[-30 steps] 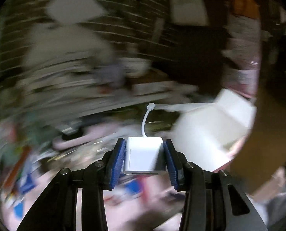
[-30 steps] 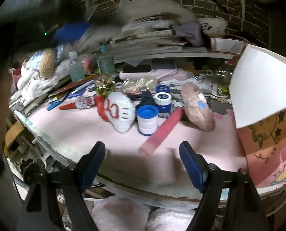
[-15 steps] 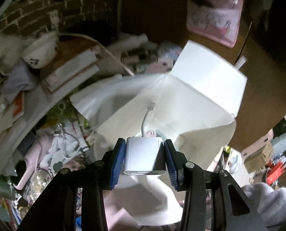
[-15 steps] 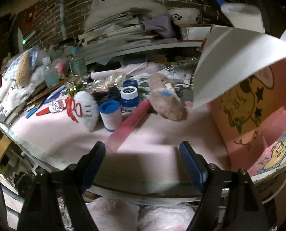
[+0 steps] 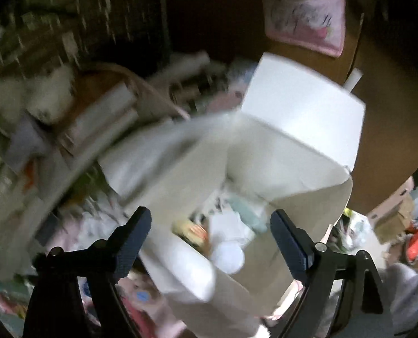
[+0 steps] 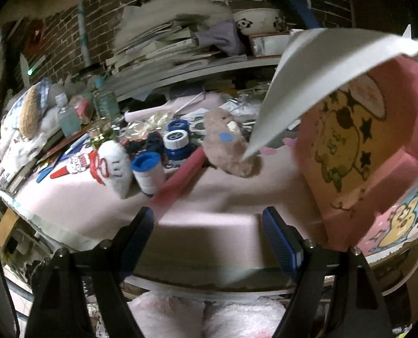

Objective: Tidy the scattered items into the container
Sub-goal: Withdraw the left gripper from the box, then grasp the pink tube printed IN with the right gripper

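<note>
- The left claw [image 5: 210,242] hangs over the mouth of the container [image 5: 282,169], a white-lined carton with its flaps raised; its jaws are opening, with nothing pressed between the pads.
- Inside the carton, blurred by motion, lie pale items, among them a round white lid-like shape [image 5: 228,255] and something yellow and orange [image 5: 193,229]; the white adapter cannot be picked out with certainty.
- A near white flap [image 5: 178,264] curls across the carton's near-left rim, partly covering the opening below the left claw.
- The right claw [image 6: 209,239] hovers at the near edge of the pink tabletop [image 6: 217,197], jaws wide and empty.
- Just beyond it a long pink stick [image 6: 180,180] lies slantwise, its near end reaching toward the gap between the jaws.
- Behind the stick stand a blue-capped white bottle [image 6: 148,173] and two blue-lidded jars [image 6: 176,142], close together at centre.
- A white plush toy with red glasses [image 6: 111,166] lies left of the bottle; a beige plush [image 6: 228,146] lies right of the stick, a blue dot on it.
- On the right, the carton's pink cartoon-printed side [image 6: 358,155] rises from the tabletop, and its white flap [image 6: 315,67] overhangs the beige plush, blocking the far right.
- Stacked books and papers [image 6: 163,48] crowd a shelf against the brick wall at the far side.
</note>
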